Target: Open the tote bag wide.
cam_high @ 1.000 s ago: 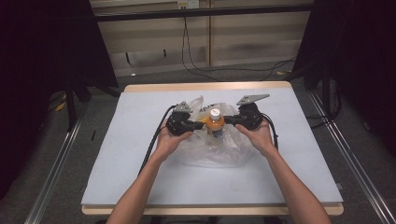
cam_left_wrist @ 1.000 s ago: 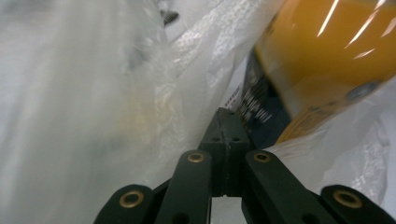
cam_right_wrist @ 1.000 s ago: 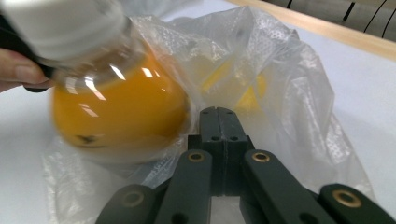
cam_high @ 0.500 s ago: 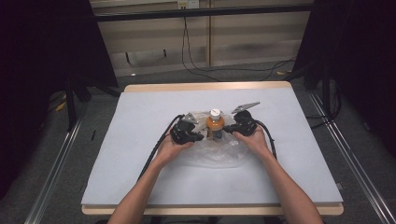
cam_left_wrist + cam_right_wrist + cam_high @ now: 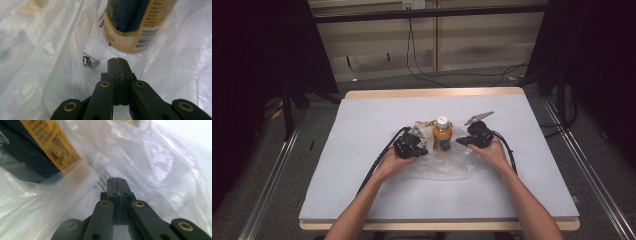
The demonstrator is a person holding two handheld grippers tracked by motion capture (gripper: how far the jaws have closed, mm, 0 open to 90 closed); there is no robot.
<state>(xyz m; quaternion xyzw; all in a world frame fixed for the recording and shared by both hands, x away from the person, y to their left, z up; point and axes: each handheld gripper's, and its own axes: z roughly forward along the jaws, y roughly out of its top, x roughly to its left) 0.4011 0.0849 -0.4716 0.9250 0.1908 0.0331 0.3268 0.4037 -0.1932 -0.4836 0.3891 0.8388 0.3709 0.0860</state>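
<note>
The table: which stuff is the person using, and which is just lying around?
In use:
- bottle
- clear plastic bag
- left claw, shut on the bag
- right claw, shut on the bag

Just lying about:
- cables on the floor behind the table

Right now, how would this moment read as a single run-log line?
left hand-held gripper: shut on plastic bag | right hand-held gripper: shut on plastic bag | bottle: upright between them | table

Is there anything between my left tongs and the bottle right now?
Yes: the clear plastic bag. In the left gripper view the shut left tongs point at the foot of the bottle, which stands upright in the bag, and a film layer seems to lie between them. Nothing else does.
</note>
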